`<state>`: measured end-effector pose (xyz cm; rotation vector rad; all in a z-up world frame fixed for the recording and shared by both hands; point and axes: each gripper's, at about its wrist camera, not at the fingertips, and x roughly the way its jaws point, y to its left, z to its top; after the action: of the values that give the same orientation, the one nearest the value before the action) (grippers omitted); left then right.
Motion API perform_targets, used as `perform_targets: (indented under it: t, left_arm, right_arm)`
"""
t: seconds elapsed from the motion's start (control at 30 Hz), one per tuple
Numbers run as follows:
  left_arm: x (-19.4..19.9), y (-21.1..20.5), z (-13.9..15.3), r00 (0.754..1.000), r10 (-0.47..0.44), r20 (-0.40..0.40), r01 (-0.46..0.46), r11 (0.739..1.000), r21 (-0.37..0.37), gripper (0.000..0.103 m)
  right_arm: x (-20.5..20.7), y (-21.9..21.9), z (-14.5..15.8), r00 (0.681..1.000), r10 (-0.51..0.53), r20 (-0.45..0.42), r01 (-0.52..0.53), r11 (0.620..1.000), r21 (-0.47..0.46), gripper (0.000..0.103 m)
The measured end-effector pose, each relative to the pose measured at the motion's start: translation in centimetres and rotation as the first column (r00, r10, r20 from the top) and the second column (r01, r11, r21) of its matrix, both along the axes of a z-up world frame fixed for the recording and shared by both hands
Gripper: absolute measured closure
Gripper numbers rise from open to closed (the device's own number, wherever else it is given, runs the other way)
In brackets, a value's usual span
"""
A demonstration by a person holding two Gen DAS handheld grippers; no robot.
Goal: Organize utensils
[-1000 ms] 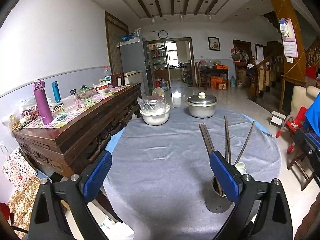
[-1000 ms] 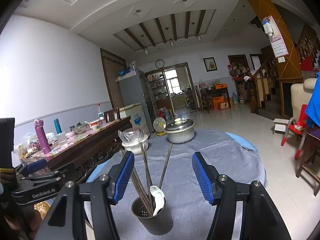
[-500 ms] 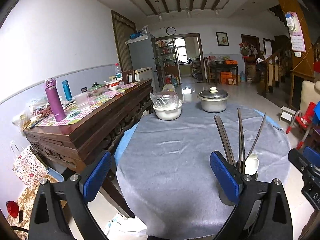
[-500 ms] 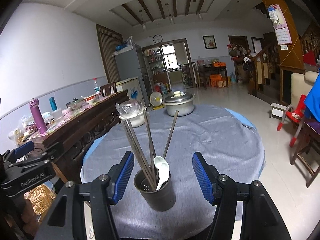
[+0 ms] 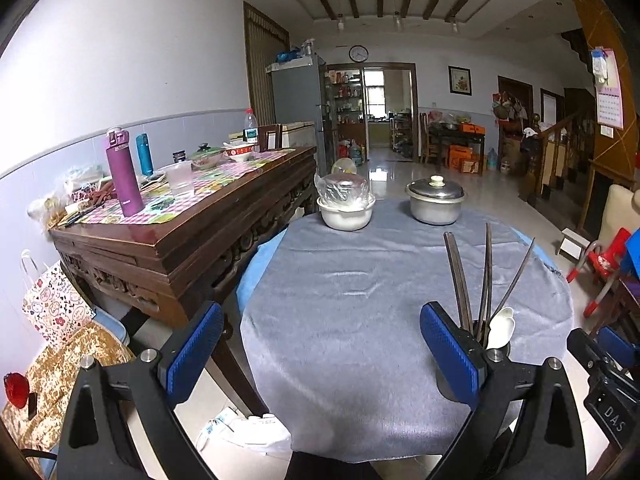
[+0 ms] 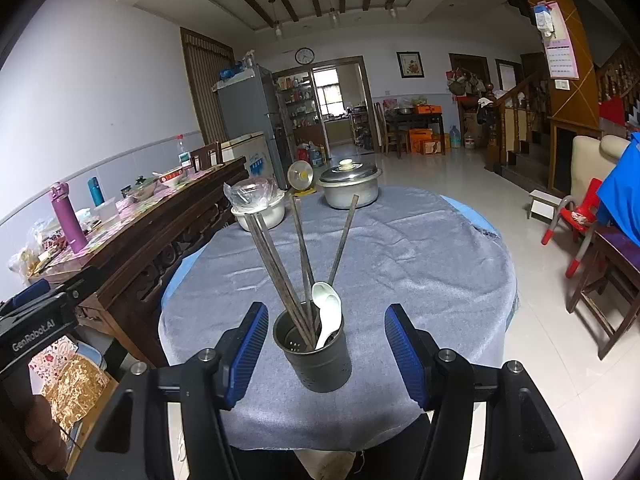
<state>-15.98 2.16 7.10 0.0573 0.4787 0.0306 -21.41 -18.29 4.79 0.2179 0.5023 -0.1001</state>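
Note:
A dark perforated utensil holder [image 6: 316, 354] stands near the front edge of the round table covered in grey cloth [image 6: 420, 248]. It holds several dark chopsticks [image 6: 304, 252] and a white spoon [image 6: 329, 314]. My right gripper [image 6: 324, 354] is open and empty, with the holder between its blue pads but apart from both. My left gripper [image 5: 320, 352] is open and empty over the table's front left edge. In the left wrist view the holder sits behind the right pad, with the chopsticks [image 5: 486, 276] and spoon [image 5: 502, 328] showing above it.
A white bowl with a plastic-wrapped dish [image 5: 346, 204] and a lidded metal pot [image 5: 436, 200] stand at the table's far side. A wooden sideboard [image 5: 192, 232] with bottles and dishes runs along the left. Chairs [image 6: 600, 280] stand to the right.
Both grippers have pulled back toward me and risen, so more of the table shows. The holder now sits farther ahead between the right pads. Both stay open.

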Motion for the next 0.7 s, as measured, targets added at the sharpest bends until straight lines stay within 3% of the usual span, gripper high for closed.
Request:
perform_targets:
  t: [0.7]
  left_arm:
    - [-0.7, 0.5, 0.5, 1.0, 0.001, 0.006, -0.001, 1.0, -0.008, 0.004]
  right_arm:
    - [0.3, 1.4, 0.2, 0.999, 0.015, -0.039, -0.016, 1.0, -0.026, 0.038]
